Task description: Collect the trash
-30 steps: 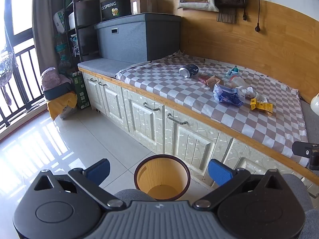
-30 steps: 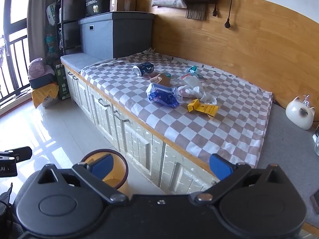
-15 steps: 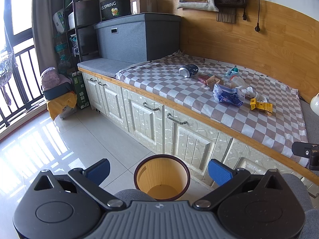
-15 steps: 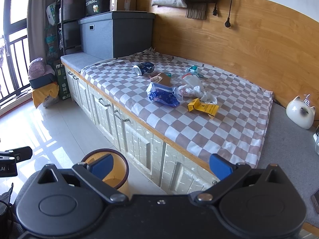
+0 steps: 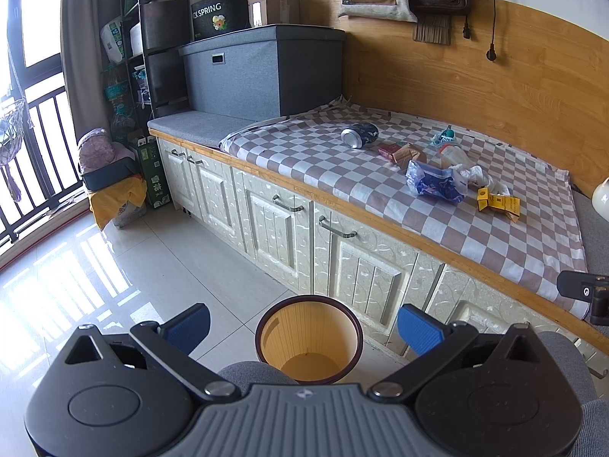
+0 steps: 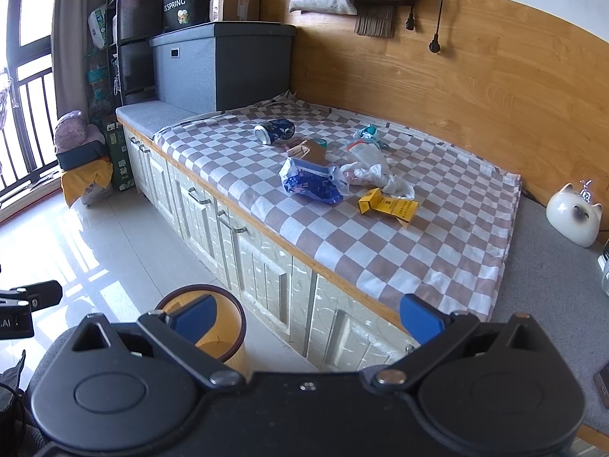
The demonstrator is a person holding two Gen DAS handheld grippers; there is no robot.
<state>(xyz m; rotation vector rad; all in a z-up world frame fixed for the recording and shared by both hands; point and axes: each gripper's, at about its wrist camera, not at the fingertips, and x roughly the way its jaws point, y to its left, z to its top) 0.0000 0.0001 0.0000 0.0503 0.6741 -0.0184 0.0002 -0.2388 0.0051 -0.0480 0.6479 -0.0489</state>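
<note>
Trash lies on the checkered cloth (image 6: 437, 251) of the bench: a dark blue can (image 6: 275, 131) on its side, a brown paper wrapper (image 6: 309, 150), a blue plastic bag (image 6: 310, 182), crumpled white plastic (image 6: 375, 169), a yellow box (image 6: 388, 205) and a small teal wrapper (image 6: 367, 132). The same pile shows in the left wrist view, with the can (image 5: 359, 135) and the blue bag (image 5: 434, 182). A yellow bin (image 5: 309, 339) with a dark rim stands on the floor by the cabinets. My left gripper (image 5: 303, 328) hangs open over the bin, holding nothing. My right gripper (image 6: 307, 316) is open too, short of the bench edge.
A large grey storage box (image 6: 222, 66) sits at the bench's far end beside a black shelf unit (image 5: 160, 34). A white cat figurine (image 6: 574, 213) rests on the grey mat at right. Cream cabinet doors (image 5: 274, 224) front the bench. Bags (image 5: 114, 186) crowd the balcony railing.
</note>
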